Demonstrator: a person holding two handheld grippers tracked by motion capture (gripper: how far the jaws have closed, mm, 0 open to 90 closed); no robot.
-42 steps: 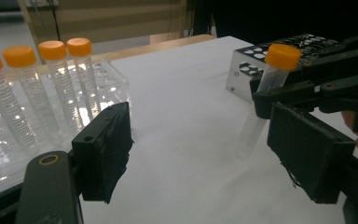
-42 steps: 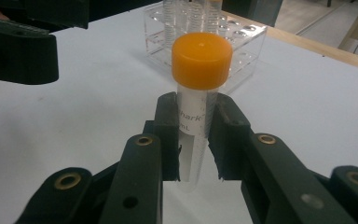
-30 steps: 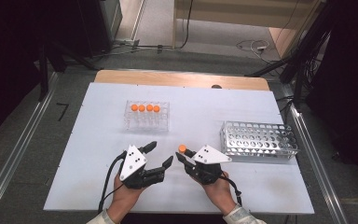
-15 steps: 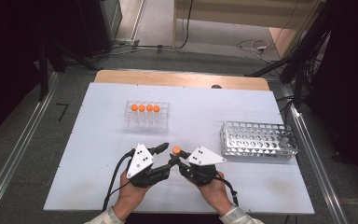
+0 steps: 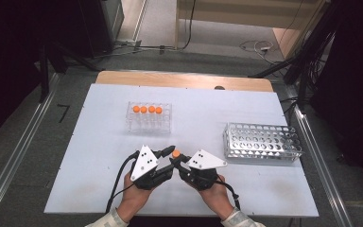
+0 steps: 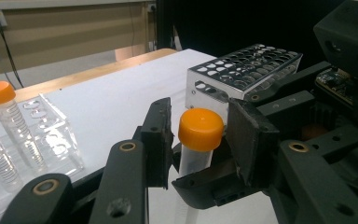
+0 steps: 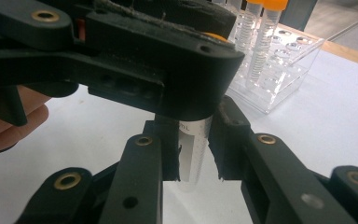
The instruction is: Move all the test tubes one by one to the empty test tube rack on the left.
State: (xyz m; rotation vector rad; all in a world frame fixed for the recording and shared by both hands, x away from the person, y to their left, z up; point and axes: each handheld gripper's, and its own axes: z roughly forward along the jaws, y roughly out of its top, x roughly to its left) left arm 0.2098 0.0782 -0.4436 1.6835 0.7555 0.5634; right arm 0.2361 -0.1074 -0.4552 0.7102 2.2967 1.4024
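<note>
Low in the frame's centre, right tongs (image 5: 178,164) pinch the tube (image 7: 193,151) body; left tongs (image 6: 198,135) have just been closing around its orange cap (image 6: 200,129), not yet touching. Next, likely grip and twist the cap off.

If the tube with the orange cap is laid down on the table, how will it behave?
The tube looks round and smooth, so it would probably roll. It seems empty, clear plastic, likely light and stiff. The wider orange cap may make it roll in a curve.
</note>
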